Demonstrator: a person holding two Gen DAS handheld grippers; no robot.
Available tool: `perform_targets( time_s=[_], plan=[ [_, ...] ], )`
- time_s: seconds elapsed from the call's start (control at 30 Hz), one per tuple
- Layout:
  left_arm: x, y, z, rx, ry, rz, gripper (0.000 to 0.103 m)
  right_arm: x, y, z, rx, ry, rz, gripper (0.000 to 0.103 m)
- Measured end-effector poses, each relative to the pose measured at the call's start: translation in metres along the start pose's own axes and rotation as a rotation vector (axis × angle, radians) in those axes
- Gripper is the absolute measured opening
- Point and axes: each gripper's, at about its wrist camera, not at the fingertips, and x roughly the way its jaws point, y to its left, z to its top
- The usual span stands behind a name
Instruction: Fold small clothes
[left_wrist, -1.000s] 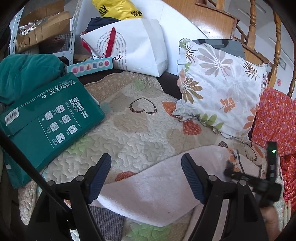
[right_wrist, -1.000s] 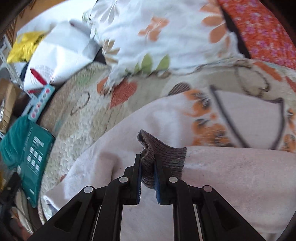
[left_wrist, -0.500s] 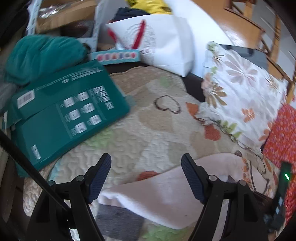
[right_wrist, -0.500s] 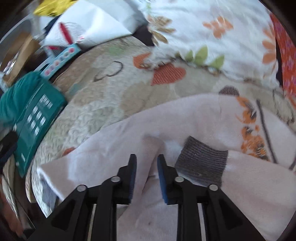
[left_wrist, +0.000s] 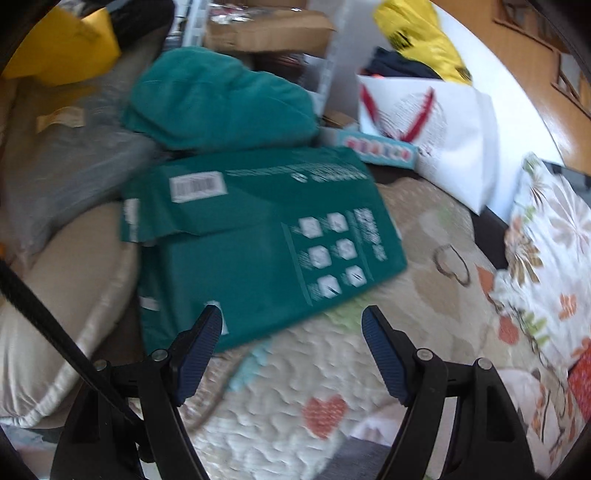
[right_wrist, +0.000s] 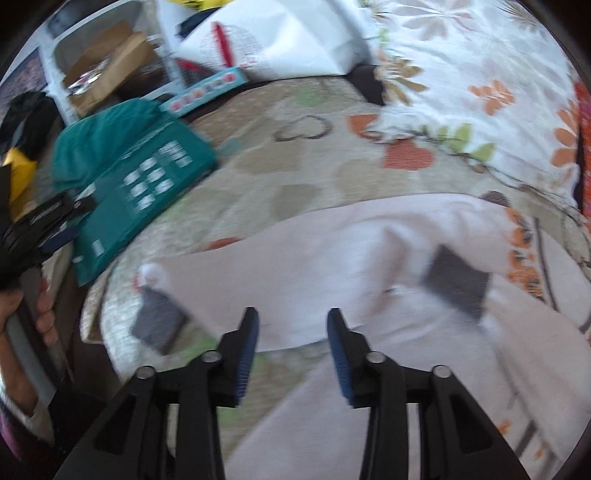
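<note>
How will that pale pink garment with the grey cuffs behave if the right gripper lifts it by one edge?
The pale pink garment would likely drape and sag: it already lies creased on the quilt. It is probably light, being thin where it overlaps. The folded sleeve with the grey cuff may slip open.

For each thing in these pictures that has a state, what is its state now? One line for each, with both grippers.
left gripper: open, holds nothing, over the quilt.
right gripper: open, holds nothing, above the garment.
pink garment: lies on the quilt, partly folded, one sleeve laid across it.
grey cuff: released, lies flat on the garment.
green box: closed, lies flat at the quilt's edge.
white bag: upright, open at the top.
</note>
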Motion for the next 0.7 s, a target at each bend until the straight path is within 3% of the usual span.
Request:
perform_targets(
  time_s=[0.13,0.23,0.37,0.53,0.57,0.6,0.63,0.7],
  plan=[
    [0.001,0.017,0.006,-0.06,0.0,0.011,0.077,0.013,0.044,-0.007,-0.099,0.024,0.061,0.046],
    [-0.002,0.028,0.01,-0.103,-0.013,0.015,0.077,0.023,0.075,-0.012,-0.184,0.033,0.081,0.059],
    [-0.006,0.039,0.013,-0.143,-0.034,0.018,0.078,0.04,0.118,-0.027,-0.325,0.058,0.101,0.06],
    [-0.002,0.043,0.014,-0.158,-0.019,0.015,0.078,0.069,0.153,-0.049,-0.501,0.059,0.01,0.061],
    [-0.002,0.044,0.014,-0.166,-0.018,0.017,0.078,0.077,0.155,-0.052,-0.511,0.067,-0.009,0.057],
    [-0.002,0.046,0.014,-0.174,-0.021,0.018,0.078,0.081,0.153,-0.051,-0.498,0.08,-0.006,0.028],
    [-0.003,0.047,0.014,-0.184,-0.027,0.02,0.078,0.087,0.15,-0.05,-0.463,0.101,-0.008,0.011],
    [-0.005,0.05,0.014,-0.199,-0.039,0.024,0.078,0.085,0.134,-0.037,-0.349,0.103,0.029,0.005]
  ],
)
